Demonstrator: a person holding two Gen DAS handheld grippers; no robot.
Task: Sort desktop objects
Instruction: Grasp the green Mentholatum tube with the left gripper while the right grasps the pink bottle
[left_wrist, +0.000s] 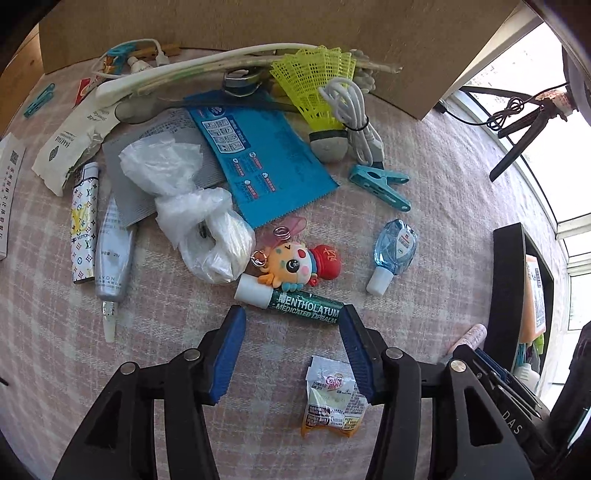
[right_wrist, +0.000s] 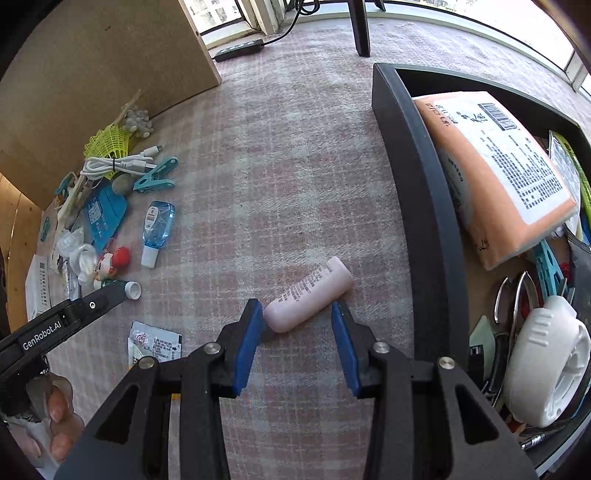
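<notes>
Right wrist view, pale pink printed tube (right_wrist: 309, 294), lying flat

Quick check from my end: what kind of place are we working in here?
Probably a home table beside windows, not a lab. It has a pink plaid cloth, household clutter such as a Mentholatum lip balm and a yellow shuttlecock, and a black storage box.

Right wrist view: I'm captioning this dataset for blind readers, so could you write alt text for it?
The right gripper points down at a plaid cloth, its open blue jaws either side of the near end of a pink tube. A black tray on the right holds a tissue pack and other things; small clutter lies at left.
</notes>
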